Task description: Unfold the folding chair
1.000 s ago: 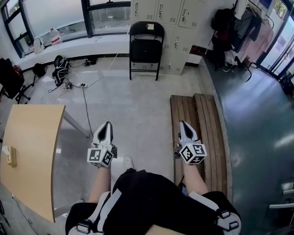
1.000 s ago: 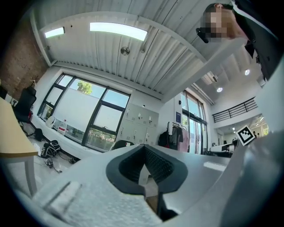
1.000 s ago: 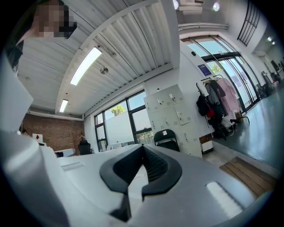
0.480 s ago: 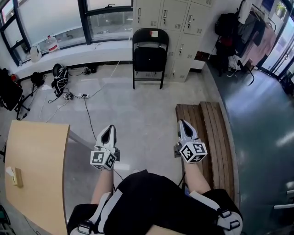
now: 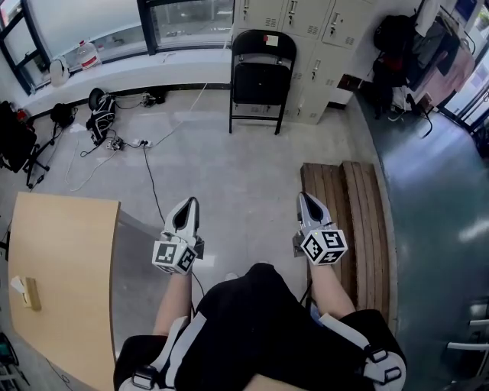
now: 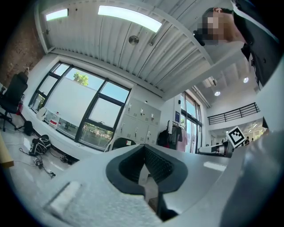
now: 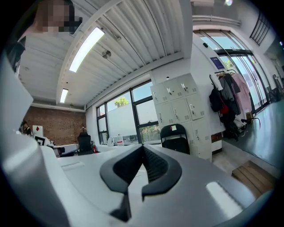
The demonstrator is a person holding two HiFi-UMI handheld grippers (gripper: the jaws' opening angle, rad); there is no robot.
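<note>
Folding chair (image 5: 262,80) well apart, untouched; left gripper (image 5: 188,205), right gripper (image 5: 306,200) both closed, holding nothing.

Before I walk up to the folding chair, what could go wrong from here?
1. A black cable runs across the floor just ahead on the left; a foot could catch on it.
2. The wooden planks lie close on the right; stepping on their edge could cause a stumble.
3. The folding chair stands folded in front of the lockers. The left gripper and the right gripper are both shut, so unless they open first they may only knock it.
</note>
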